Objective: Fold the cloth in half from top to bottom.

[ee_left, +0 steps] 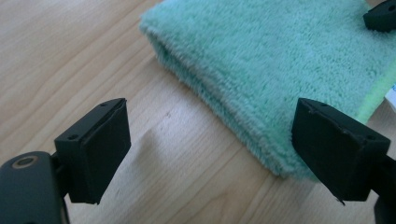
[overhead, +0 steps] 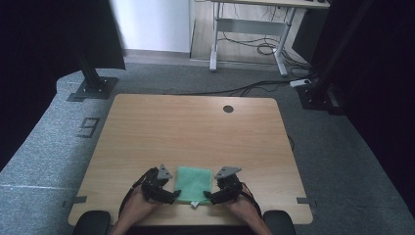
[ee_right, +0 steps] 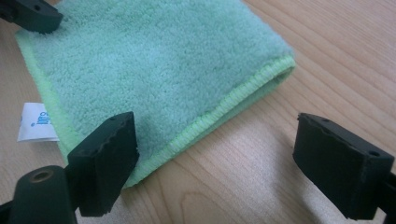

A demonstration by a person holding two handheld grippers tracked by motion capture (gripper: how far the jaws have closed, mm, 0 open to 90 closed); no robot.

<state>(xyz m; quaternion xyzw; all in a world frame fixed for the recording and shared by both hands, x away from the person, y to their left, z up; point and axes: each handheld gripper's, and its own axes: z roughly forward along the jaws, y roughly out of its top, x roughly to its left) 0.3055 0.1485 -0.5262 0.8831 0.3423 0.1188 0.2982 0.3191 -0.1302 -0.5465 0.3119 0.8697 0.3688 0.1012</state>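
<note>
Folded mint-green terry cloth (overhead: 194, 183) lies btwn left claw (overhead: 174, 197) & right claw (overhead: 207, 197) (both gaping, gripping nothing) on wood desk (overhead: 195, 132).

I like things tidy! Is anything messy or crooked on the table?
Nothing stands out. The folded mint-green terry cloth lies flat and square on the light wooden table, its small white label poking out at one edge.

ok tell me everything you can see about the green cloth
The cloth is mint green, fluffy like microfibre, folded into a small rectangle with a brighter green stitched hem and a white tag at one corner. It lies flat on the wooden table near the front edge, between the left gripper and right gripper, both open at its sides.
</note>
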